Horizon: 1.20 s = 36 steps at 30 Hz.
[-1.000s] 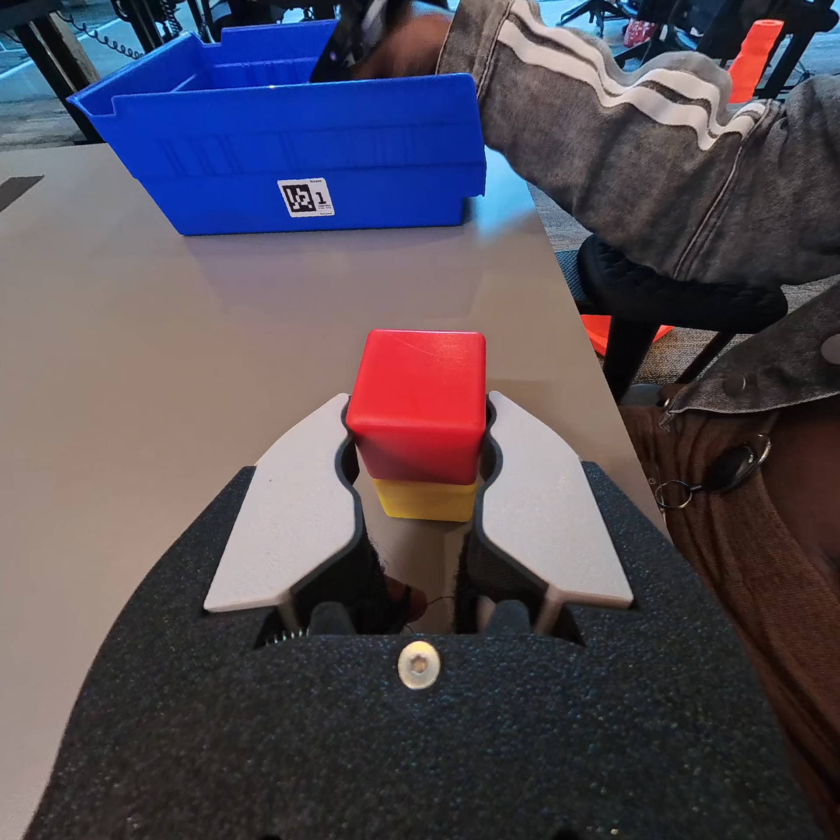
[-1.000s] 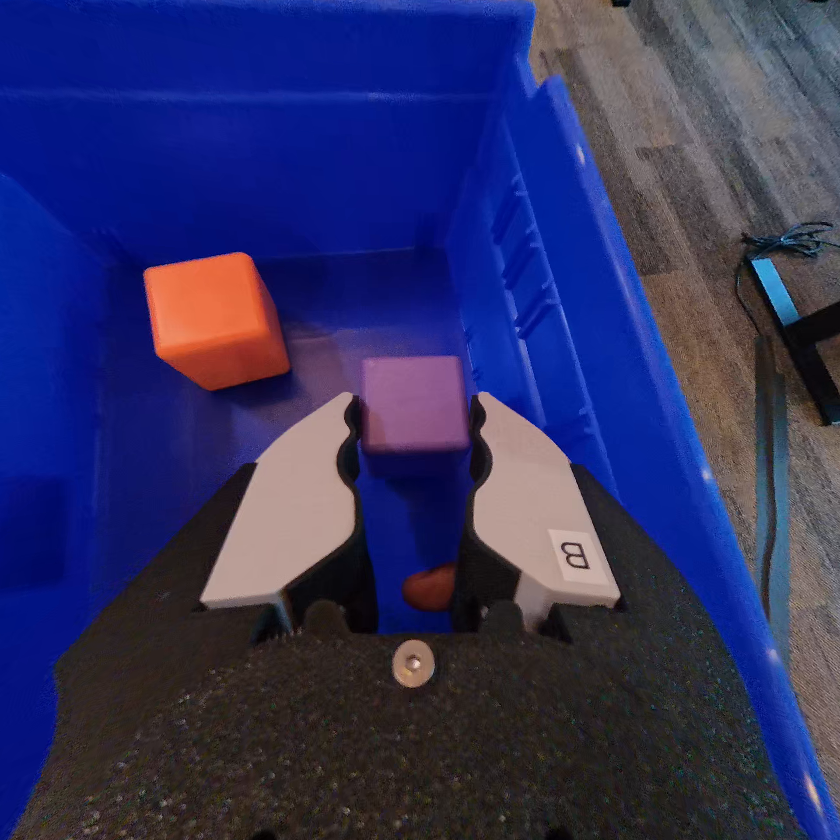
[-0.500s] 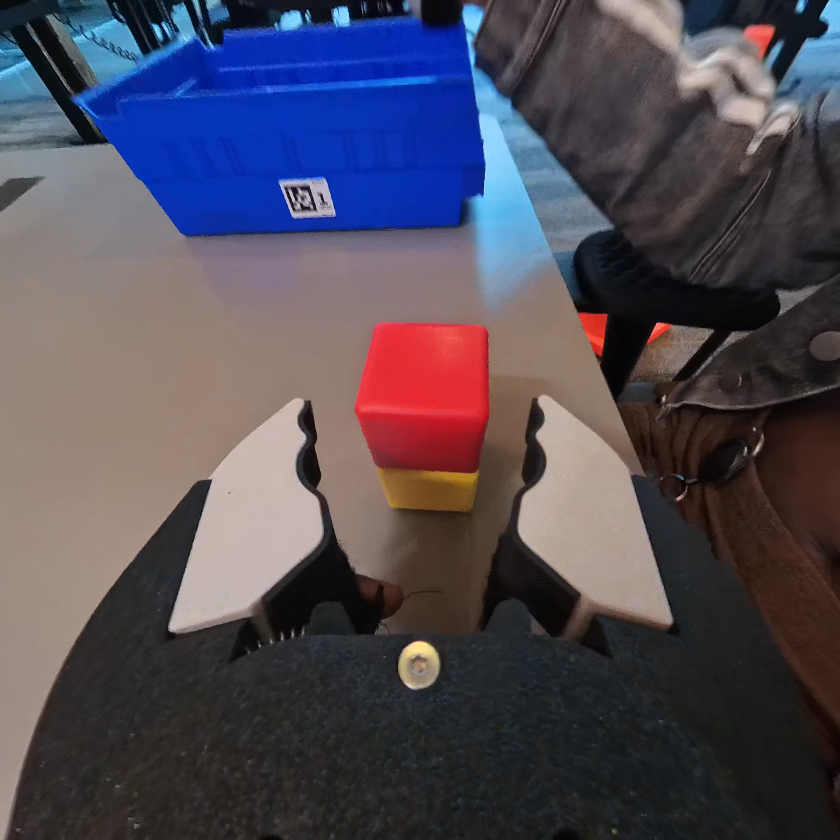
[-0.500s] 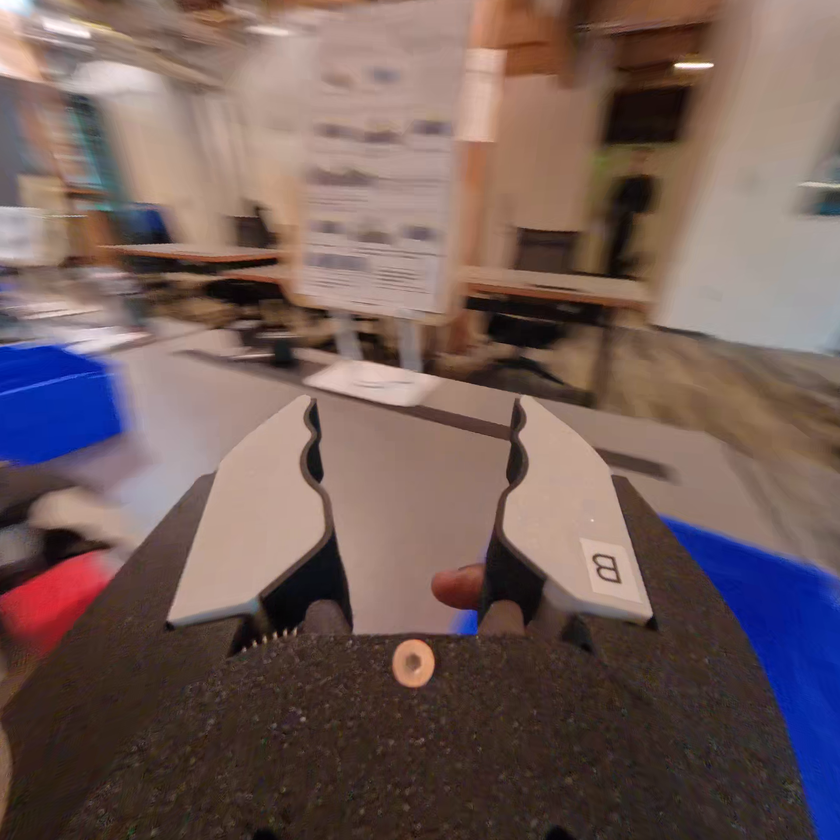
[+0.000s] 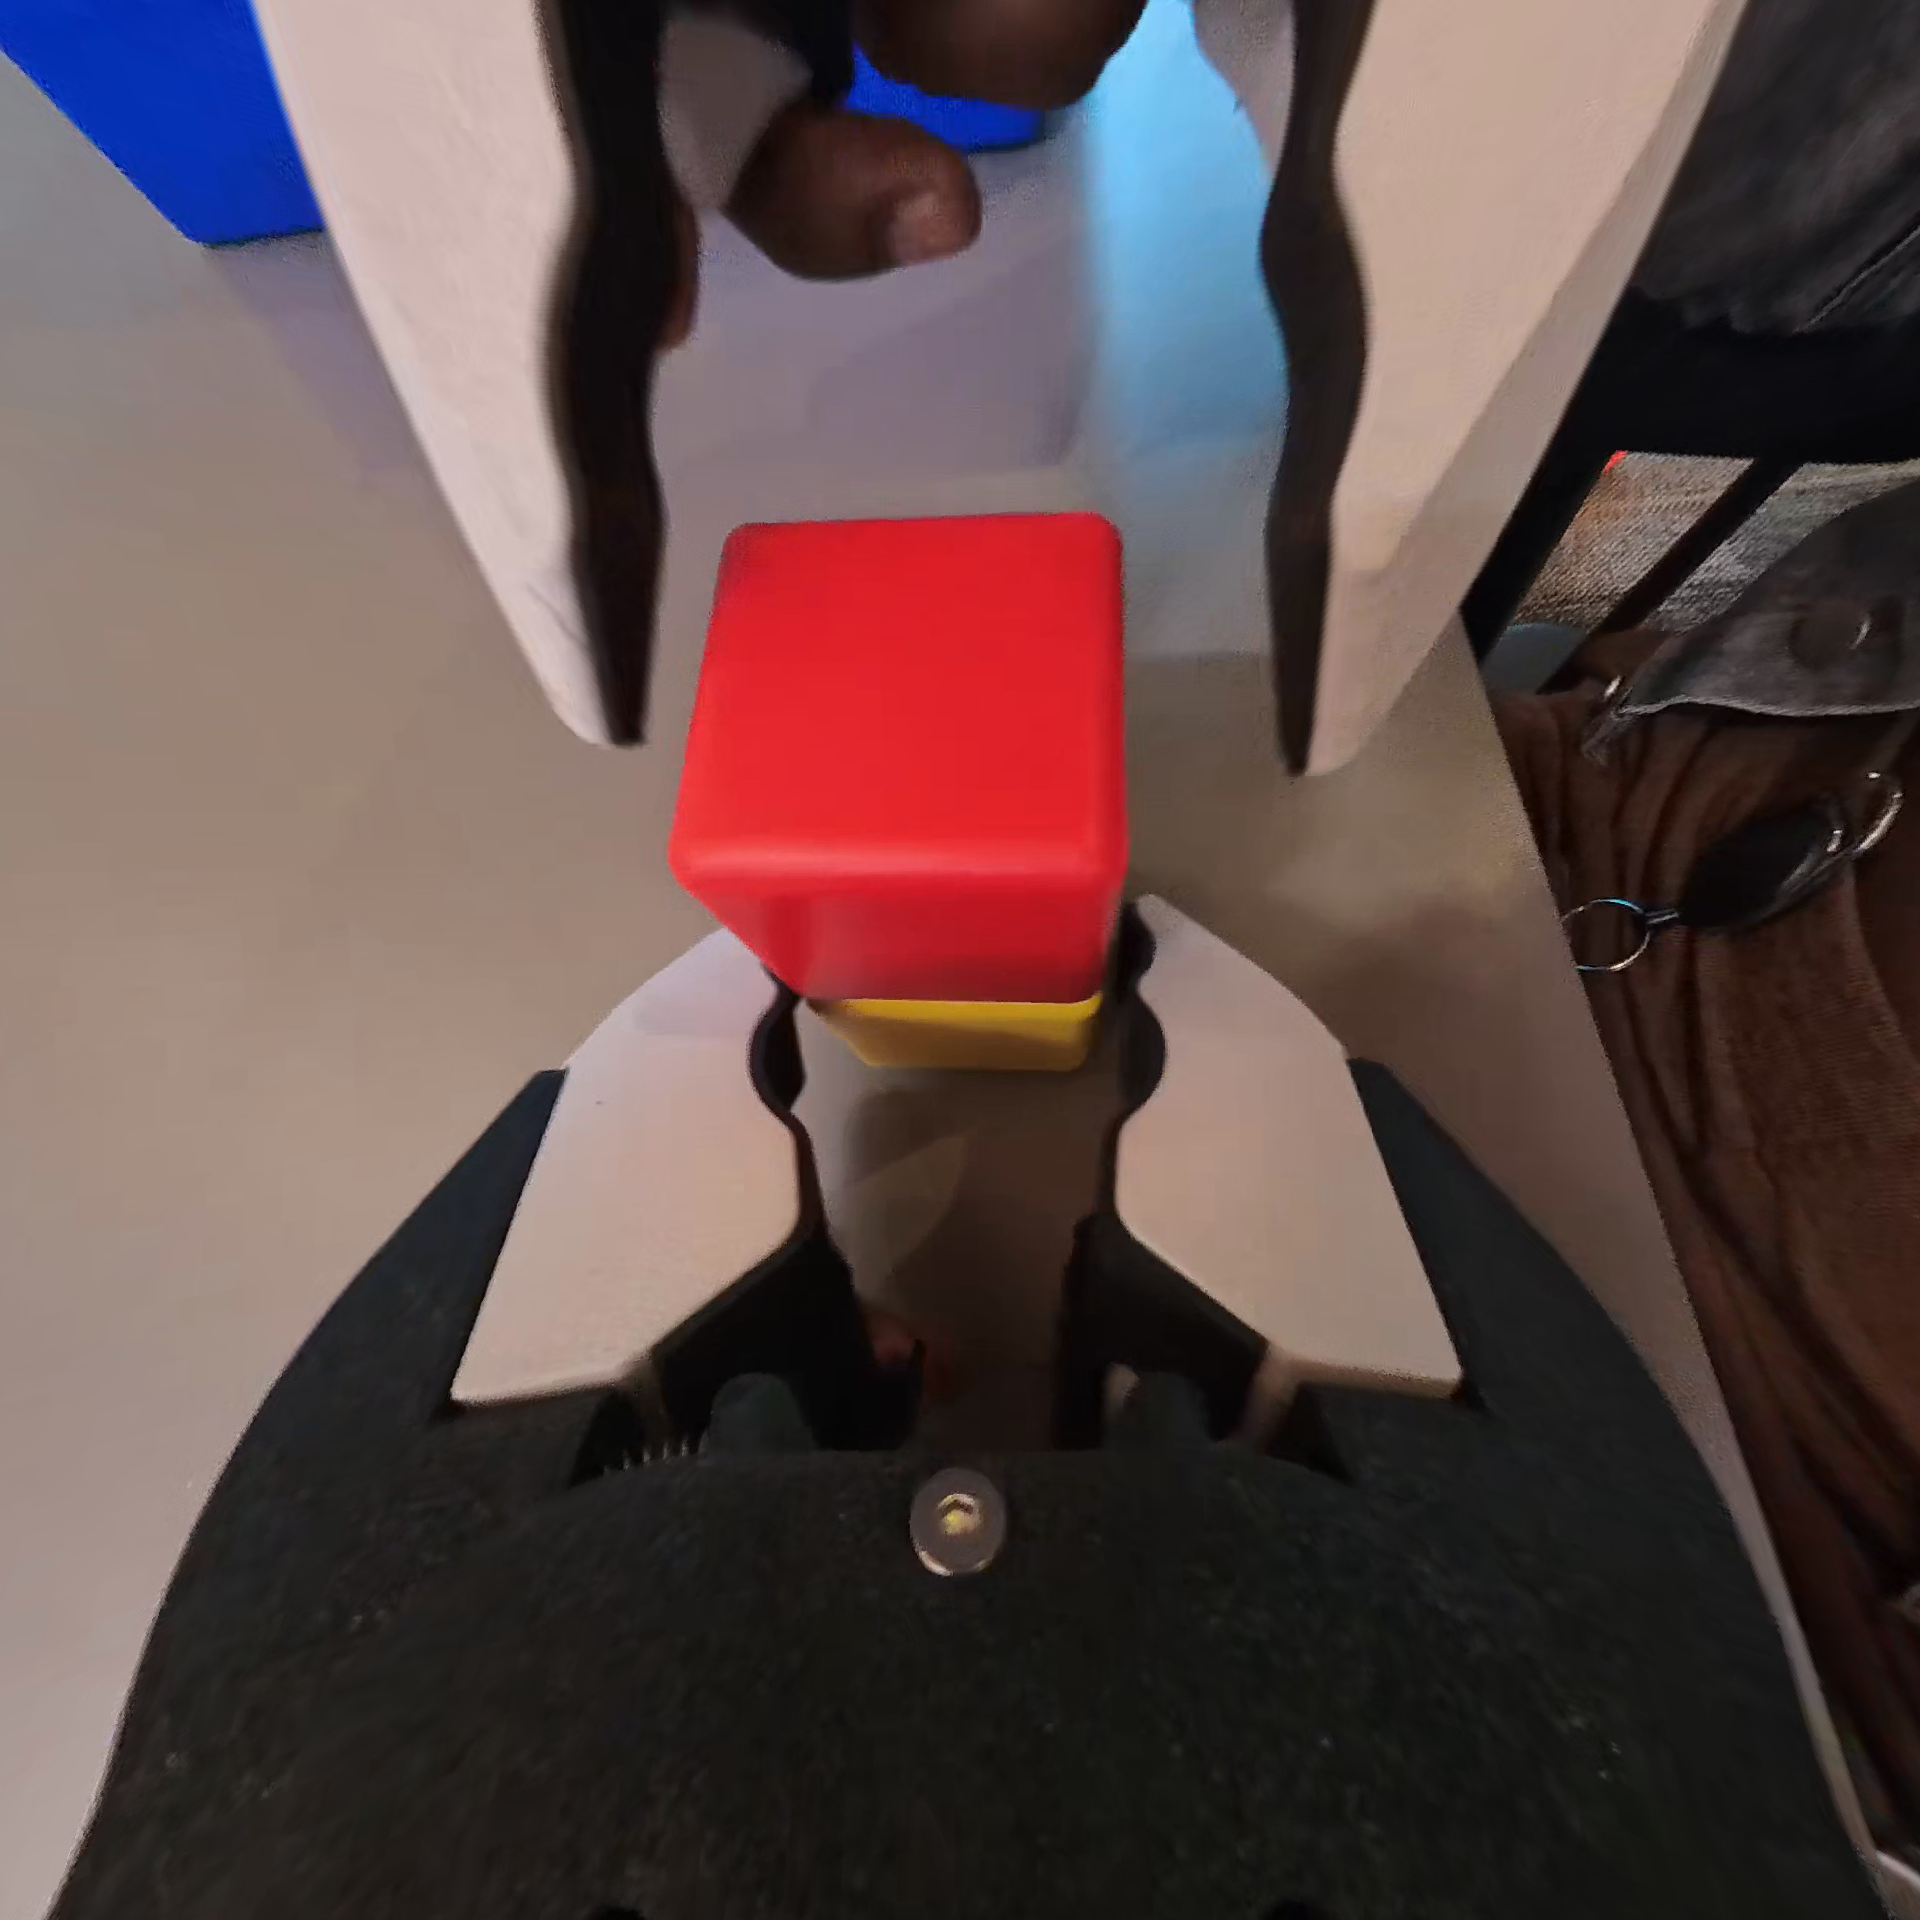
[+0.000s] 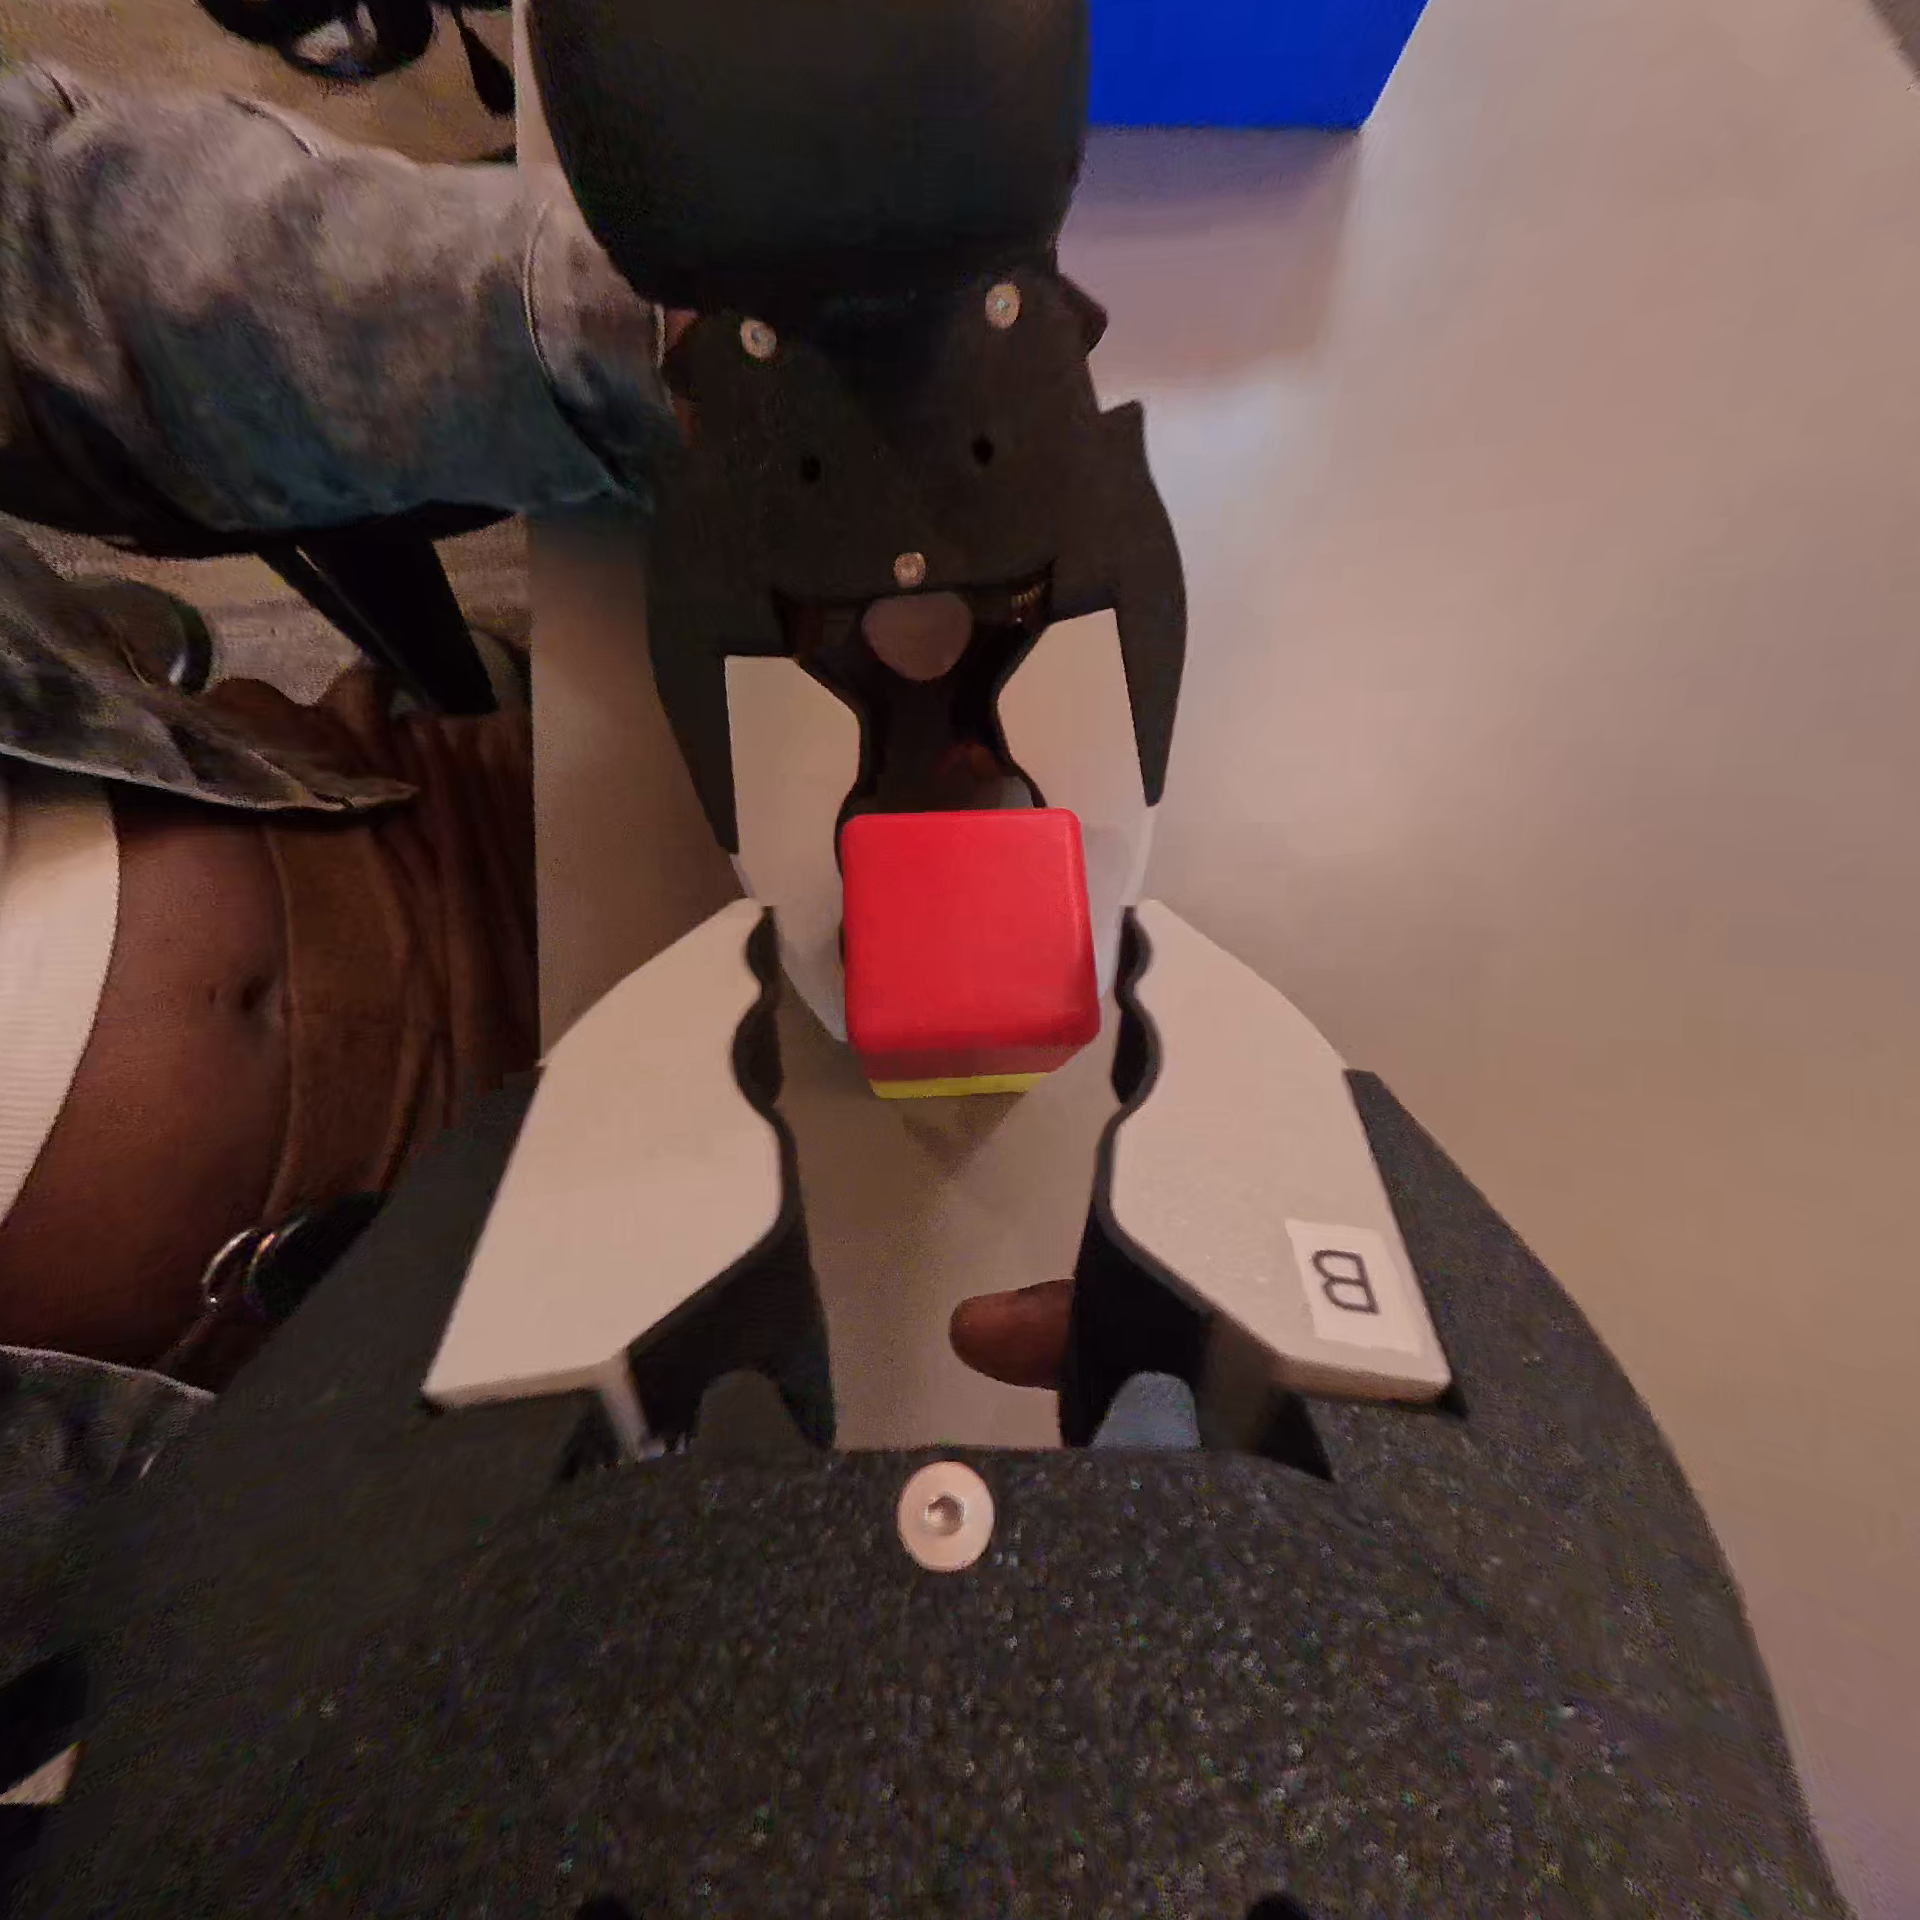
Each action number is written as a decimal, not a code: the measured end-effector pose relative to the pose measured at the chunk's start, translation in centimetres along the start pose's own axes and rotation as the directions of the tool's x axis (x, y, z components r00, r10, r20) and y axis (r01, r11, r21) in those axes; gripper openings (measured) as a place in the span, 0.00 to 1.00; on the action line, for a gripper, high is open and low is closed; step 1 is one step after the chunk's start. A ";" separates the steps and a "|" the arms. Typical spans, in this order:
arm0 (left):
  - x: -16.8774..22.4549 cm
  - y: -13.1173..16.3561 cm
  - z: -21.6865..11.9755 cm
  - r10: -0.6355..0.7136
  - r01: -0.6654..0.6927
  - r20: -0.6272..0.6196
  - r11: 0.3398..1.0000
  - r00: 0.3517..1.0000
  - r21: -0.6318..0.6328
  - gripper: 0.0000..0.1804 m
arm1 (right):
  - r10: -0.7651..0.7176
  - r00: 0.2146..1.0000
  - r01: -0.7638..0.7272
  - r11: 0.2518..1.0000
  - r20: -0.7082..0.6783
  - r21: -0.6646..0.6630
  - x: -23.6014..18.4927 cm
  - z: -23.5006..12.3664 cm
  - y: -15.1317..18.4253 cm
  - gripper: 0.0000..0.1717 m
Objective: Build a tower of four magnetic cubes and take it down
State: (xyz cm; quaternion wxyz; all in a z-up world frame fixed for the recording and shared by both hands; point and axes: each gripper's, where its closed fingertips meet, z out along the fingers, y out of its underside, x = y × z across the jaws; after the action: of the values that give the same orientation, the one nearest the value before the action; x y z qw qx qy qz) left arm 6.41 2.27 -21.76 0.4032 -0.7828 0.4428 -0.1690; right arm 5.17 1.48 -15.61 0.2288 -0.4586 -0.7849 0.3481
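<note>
On the grey desk (image 5: 260, 727), my left jaws (image 5: 951, 961) flank the yellow cube (image 5: 966, 1031) under the red cube (image 5: 904, 748); whether they pinch it, I cannot tell. My right jaws (image 6: 945, 935) stand spread around the red cube, apart from it.

A red cube (image 5: 904, 748) sits stacked on a yellow cube (image 5: 966, 1034) on a grey table (image 5: 260, 727). The left gripper (image 5: 951, 966) reaches in from below the stack, its grey fingers (image 5: 665, 1122) closed against the stack's sides. Beyond the red cube, the right gripper (image 5: 956, 748) points back toward it, jaws spread wide and touching nothing. A blue bin (image 5: 177, 125) stands farther off.
</note>
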 end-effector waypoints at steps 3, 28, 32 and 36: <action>0.2 0.1 0.0 0.000 0.000 -0.014 1.000 1.000 -0.001 0.27 | -0.028 1.000 0.028 1.000 -0.013 -0.015 0.1 0.4 0.3 0.28; 0.0 0.2 0.0 -0.011 0.011 -0.013 1.000 1.000 -0.003 0.27 | 0.541 0.272 -0.553 0.765 -0.796 0.331 11.0 -25.4 14.3 0.28; 0.0 0.2 0.1 -0.010 0.010 -0.012 1.000 1.000 -0.003 0.27 | 0.590 0.212 -0.686 0.657 -0.779 0.311 11.9 -23.0 19.7 0.28; 0.0 0.2 0.1 -0.012 0.012 -0.013 1.000 1.000 -0.003 0.27 | 0.584 0.194 -0.754 0.602 -0.788 0.261 12.3 -21.1 22.7 0.28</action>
State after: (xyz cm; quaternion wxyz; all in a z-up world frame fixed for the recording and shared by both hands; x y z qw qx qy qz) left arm 6.37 2.26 -21.92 0.3980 -0.7849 0.4412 -0.1759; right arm 26.40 27.03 -18.49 0.3434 -0.8759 -0.3286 0.0831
